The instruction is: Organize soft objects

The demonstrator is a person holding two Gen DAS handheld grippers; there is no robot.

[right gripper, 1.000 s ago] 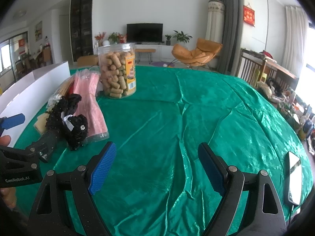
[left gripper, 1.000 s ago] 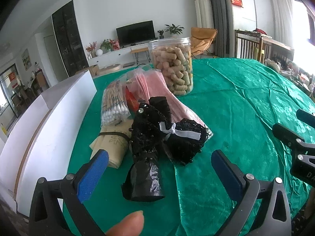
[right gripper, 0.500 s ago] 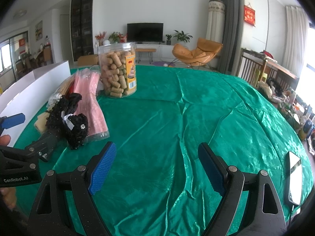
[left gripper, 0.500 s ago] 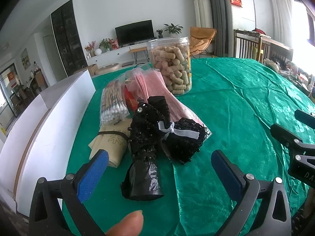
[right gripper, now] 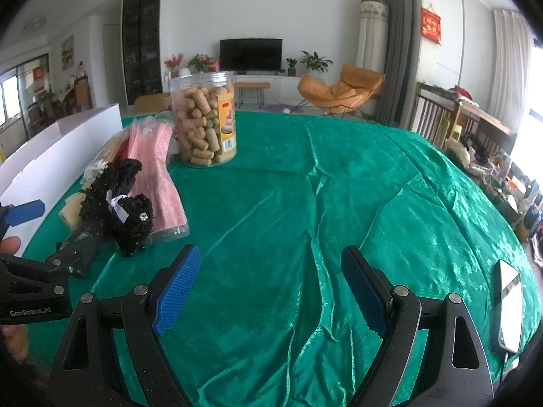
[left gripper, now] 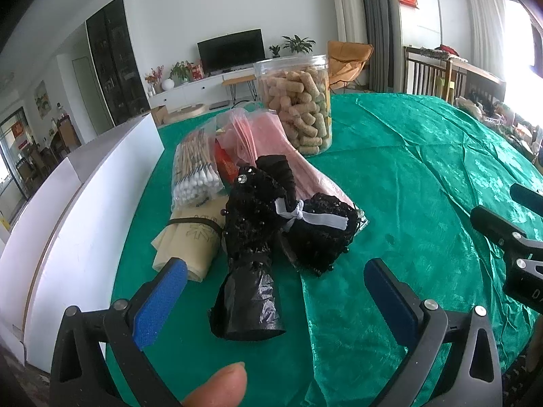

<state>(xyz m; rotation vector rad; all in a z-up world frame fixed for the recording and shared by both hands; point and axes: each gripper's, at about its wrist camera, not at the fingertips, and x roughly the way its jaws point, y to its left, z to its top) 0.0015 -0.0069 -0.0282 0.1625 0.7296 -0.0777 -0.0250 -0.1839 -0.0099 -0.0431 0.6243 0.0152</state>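
Note:
A pile of soft things lies on the green tablecloth point(left gripper: 407, 169): black lace pieces tied with a white band point(left gripper: 292, 217), a roll of black plastic bags point(left gripper: 247, 298), a pink packet point(left gripper: 268, 135), a bag of cotton swabs point(left gripper: 195, 169) and a beige folded packet point(left gripper: 193, 240). My left gripper point(left gripper: 271, 295) is open, just in front of the black bag roll, which lies between its fingers. My right gripper point(right gripper: 271, 288) is open and empty over bare cloth, right of the pile point(right gripper: 122, 203).
A clear jar of snack sticks point(left gripper: 298, 105) stands behind the pile. A white box point(left gripper: 85, 203) runs along the table's left side. A phone point(right gripper: 509, 302) lies near the right edge. Each gripper shows in the other's view.
My left gripper has drifted slightly forward toward the pile. The right gripper has hardly moved.

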